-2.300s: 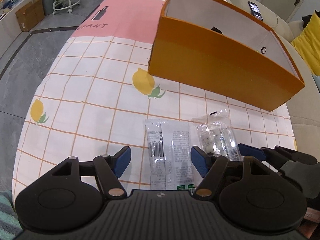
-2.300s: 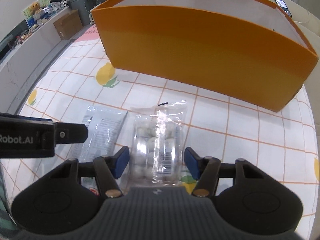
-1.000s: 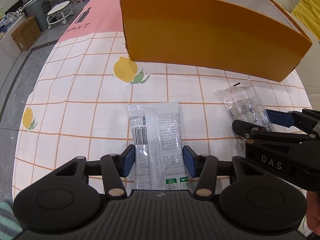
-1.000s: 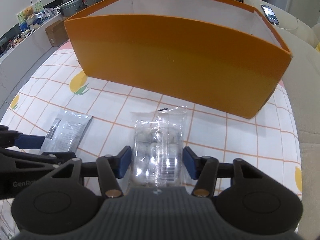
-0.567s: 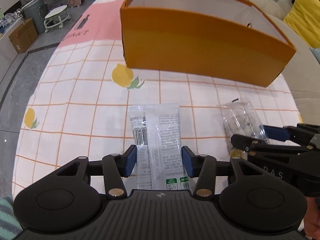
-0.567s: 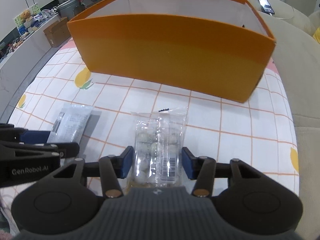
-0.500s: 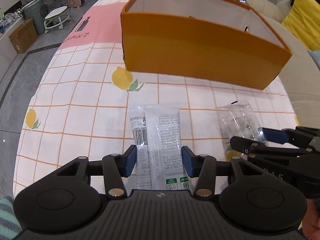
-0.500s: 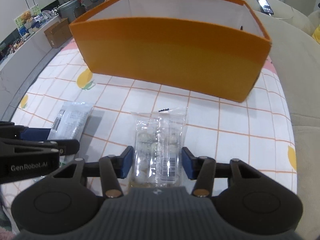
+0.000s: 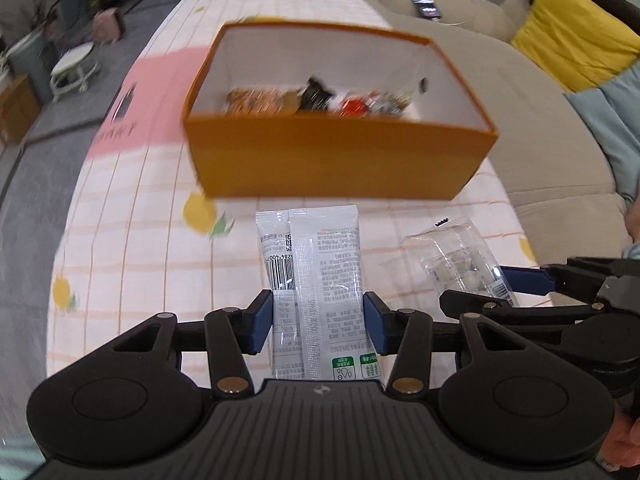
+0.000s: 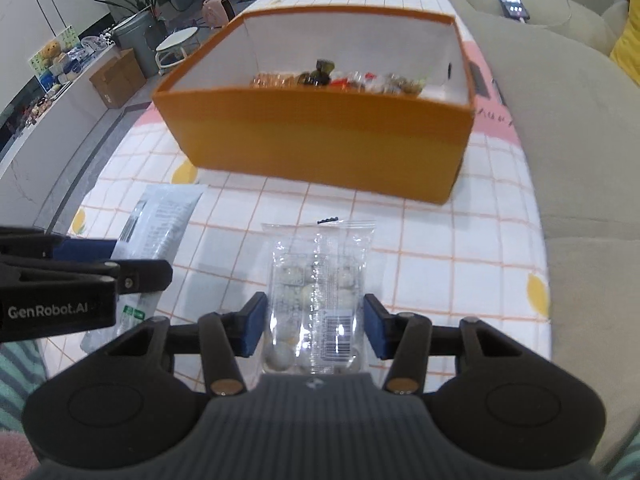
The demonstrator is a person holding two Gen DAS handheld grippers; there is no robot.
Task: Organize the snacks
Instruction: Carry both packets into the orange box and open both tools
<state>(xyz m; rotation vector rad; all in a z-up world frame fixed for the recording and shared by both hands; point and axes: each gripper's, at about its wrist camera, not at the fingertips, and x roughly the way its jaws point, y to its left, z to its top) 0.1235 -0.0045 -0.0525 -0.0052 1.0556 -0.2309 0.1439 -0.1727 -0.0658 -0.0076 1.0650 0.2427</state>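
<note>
My left gripper (image 9: 318,322) is shut on a white snack packet (image 9: 314,264) with a barcode and holds it above the table. My right gripper (image 10: 314,326) is shut on a clear packet of round white sweets (image 10: 316,288), also lifted. Each gripper shows in the other's view: the right gripper (image 9: 532,280) with the clear packet (image 9: 460,258), the left gripper (image 10: 80,256) with the white packet (image 10: 160,216). Ahead stands an open orange box (image 9: 332,160), also in the right wrist view (image 10: 320,140), with several snacks (image 9: 316,100) along its far wall.
The table wears a checked lemon-print cloth (image 9: 132,240) with a pink panel (image 9: 132,100). A beige sofa (image 10: 560,100) with a phone (image 10: 512,6) and a yellow cushion (image 9: 572,36) runs along the right. Stool, bin and cardboard box stand on the floor at left.
Both grippers closed on their packets, lifted them off the cloth, and rose high enough that the box's inside now shows.
</note>
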